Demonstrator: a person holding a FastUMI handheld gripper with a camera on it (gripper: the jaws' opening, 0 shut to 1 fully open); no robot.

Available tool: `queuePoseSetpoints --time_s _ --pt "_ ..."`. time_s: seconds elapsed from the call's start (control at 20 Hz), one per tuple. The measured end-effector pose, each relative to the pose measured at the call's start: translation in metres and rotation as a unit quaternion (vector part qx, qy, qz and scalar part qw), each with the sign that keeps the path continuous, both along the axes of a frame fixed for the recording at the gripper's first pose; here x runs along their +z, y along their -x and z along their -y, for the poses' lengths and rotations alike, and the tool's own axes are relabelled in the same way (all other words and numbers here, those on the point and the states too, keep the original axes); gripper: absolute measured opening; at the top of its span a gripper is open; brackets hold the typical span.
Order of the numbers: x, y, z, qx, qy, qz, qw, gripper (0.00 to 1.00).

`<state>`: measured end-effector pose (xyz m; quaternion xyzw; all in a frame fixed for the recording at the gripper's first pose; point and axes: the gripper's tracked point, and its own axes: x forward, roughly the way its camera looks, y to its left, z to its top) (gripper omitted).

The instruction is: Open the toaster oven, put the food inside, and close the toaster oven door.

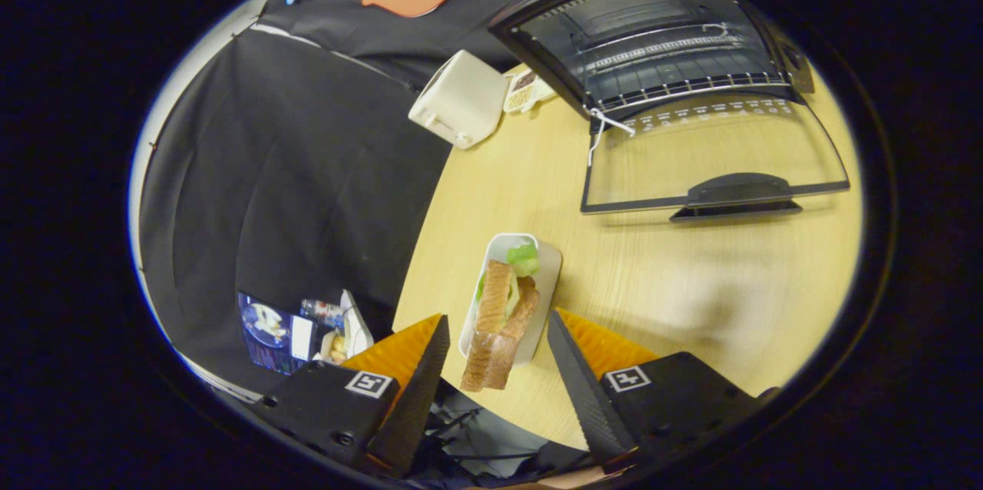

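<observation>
So the toaster oven [660, 44] is already open, its glass door [714, 160] folded down flat over the counter [691, 275] with the handle [733, 194] facing this way. You can see the wire rack [683, 87] inside, bare, so step 1 looks done and the food still has to go in.

The food is a sandwich [499, 317] with some green lettuce poking out, lying on a small white tray [549, 267] near the counter's edge. The gripper [498, 355] sits right over it with the jaws wide apart, 1 on each side of the sandwich's near end, neither one touching bread as far as I can tell. My guess is they're spread like that to straddle it before squeezing.

Soft bread, so a hard pinch would probably squash it or push the filling out.

Off beyond the tray there's a white toaster [461, 98] and a little food pack [526, 91] beside the oven, both well out of the way.
</observation>
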<state>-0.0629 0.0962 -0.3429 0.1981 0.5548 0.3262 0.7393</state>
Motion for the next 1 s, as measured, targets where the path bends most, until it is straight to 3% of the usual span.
queuePoseSetpoints --time_s 0.3,0.55,0.8,1.0 --pt "-0.004 -0.002 -0.006 0.022 0.038 0.025 0.999 0.59" --pt "-0.004 -0.004 -0.007 0.012 0.032 0.034 0.999 0.44" --pt "0.009 -0.006 -0.003 -0.01 0.012 0.031 0.999 0.38" --pt "0.028 -0.008 -0.001 -0.031 -0.038 0.008 0.999 0.36"
